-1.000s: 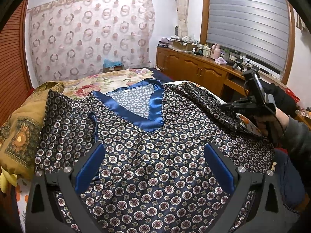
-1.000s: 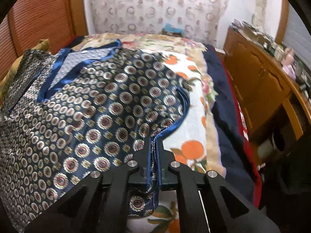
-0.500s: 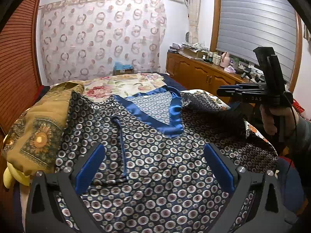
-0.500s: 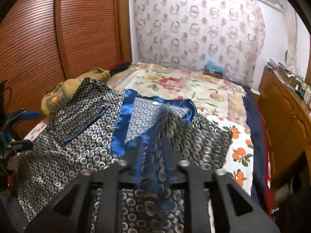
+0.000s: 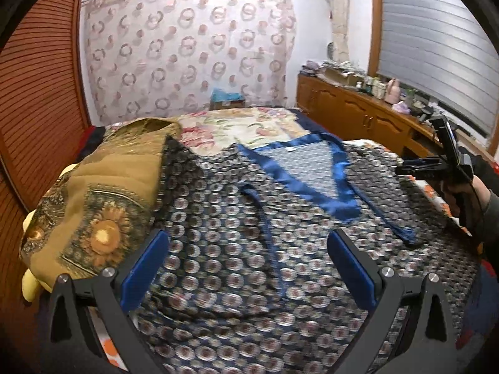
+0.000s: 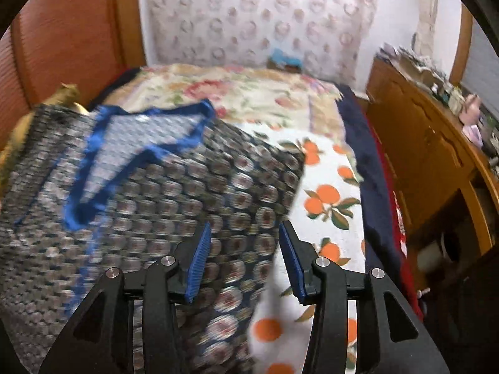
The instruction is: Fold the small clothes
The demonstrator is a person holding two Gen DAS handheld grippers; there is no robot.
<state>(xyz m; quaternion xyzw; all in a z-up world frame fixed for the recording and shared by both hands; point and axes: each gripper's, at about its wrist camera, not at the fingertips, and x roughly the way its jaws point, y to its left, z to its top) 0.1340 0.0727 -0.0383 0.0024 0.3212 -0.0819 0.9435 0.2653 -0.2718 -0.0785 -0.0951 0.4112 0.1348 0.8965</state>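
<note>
Silky patterned top point(image 5: 237, 243) lying flat, neckline point(image 5: 308, 168) toward curtain point(image 5: 187, 46)

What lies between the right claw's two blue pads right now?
In the right wrist view, nothing is gripped: the right claw stands open above the navy satin medallion-print top, whose edge and the orange-print bedsheet show through the gap.

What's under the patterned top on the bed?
The patterned top lies on an orange-print sheet, visible beside its right edge. At its far left corner it overlaps a mustard cloth. Beneath the middle is hidden.
</note>
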